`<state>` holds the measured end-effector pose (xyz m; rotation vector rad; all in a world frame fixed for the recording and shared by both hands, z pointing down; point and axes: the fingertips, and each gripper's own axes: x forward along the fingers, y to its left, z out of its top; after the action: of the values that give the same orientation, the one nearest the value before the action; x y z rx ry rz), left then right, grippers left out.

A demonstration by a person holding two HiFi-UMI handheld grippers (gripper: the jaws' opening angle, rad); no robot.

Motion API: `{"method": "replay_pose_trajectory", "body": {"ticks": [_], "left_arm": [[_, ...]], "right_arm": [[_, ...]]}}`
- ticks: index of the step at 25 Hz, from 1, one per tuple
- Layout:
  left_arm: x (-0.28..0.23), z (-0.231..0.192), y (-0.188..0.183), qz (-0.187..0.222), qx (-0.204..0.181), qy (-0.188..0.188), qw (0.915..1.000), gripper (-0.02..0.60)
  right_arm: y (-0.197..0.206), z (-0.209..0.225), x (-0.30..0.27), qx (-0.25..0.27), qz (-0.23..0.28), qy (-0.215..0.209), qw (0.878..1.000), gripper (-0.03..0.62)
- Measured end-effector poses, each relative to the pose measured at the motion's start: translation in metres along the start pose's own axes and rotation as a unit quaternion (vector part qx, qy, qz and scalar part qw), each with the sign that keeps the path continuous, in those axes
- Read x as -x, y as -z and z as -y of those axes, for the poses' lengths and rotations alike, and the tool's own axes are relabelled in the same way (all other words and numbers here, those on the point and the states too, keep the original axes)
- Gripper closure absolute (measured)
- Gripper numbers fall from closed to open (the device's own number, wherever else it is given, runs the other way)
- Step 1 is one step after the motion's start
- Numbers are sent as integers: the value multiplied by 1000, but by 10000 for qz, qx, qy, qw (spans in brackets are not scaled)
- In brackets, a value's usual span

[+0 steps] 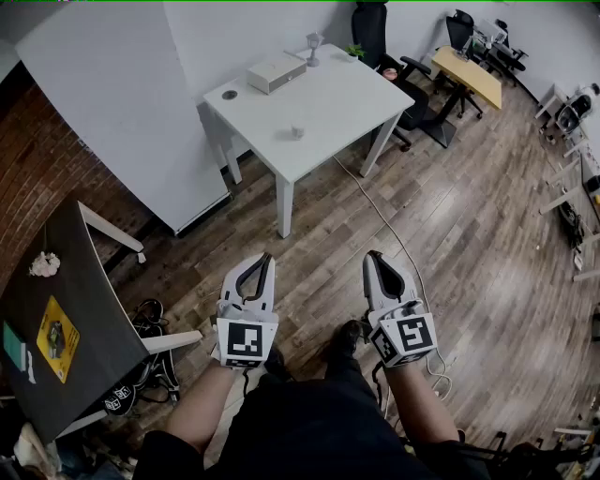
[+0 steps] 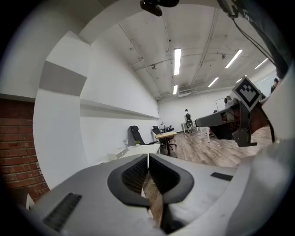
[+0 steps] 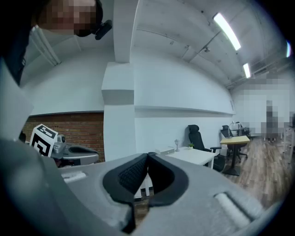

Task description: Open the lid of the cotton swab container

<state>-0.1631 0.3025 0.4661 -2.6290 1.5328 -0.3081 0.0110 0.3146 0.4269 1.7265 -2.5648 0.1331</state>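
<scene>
**Both grippers clenched and empty, container far ahead on table**

Left gripper (image 1: 262, 259) and right gripper (image 1: 374, 255) are held side by side, low over the wood floor (image 1: 487, 244). Jaws are pressed together on both, with nothing between them. A dark tabletop (image 1: 66, 309) is off to the left of the left gripper. A white cable (image 1: 394, 234) runs along the floor just ahead of the right gripper. Further ahead, well apart from both, is a white table (image 1: 347, 94). The cotton swab container (image 1: 297, 131), small and white, sits toward the table's near edge, ahead of both grippers. Its lid is too small to make out. A white box (image 1: 275, 71) is beyond it. Farthest are a black office chair (image 1: 370, 28) and a yellow desk (image 1: 469, 75), ahead-right of the right gripper.
</scene>
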Motion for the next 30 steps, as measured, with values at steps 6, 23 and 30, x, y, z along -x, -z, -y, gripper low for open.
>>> {"method": "replay_pose_trajectory", "body": {"ticks": [6,23,30], "left_arm": [[41,-12,-4,66,-53,128,9999,573],[36,-31,-4,215,286,156,9992,356],[-15,-40,12,-184,265,5,9995,356]], "right_arm": [[-3,-42,19,30,34,12,10000,594],[-17,-44,18,66,341,160,9993,436],[-11,-8,-38,-217,402,-96,9989,436]]}}
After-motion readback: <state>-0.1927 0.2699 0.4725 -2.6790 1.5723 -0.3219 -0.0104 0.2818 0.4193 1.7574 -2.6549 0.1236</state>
